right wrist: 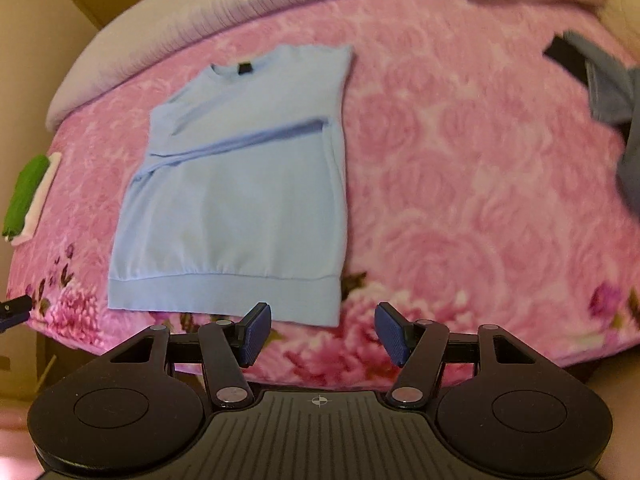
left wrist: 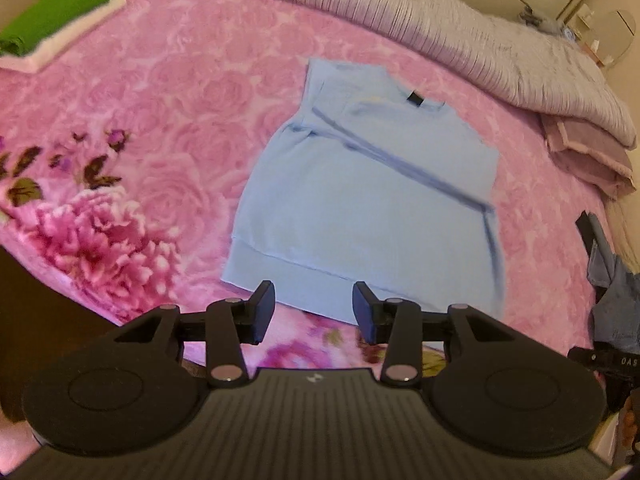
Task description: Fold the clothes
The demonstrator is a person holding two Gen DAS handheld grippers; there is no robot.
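Plush, fuzzy pink rose-print blanket (left wrist: 180,128), smooth matt pale-blue knit sweatshirt (left wrist: 360,208) with ribbed hem, ribbed lilac quilt (left wrist: 360,4), matt black plastic tongs (left wrist: 314,312) with textured blue pads (right wrist: 256,336)

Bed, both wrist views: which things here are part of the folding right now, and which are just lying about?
In the job:
- light blue sweatshirt, flat, sleeves folded in
- left gripper, open, empty
- right gripper, open, empty

Lying about:
- green and white folded stack
- grey-blue garment at the bed's edge
- folded mauve blanket
- pink floral blanket underneath
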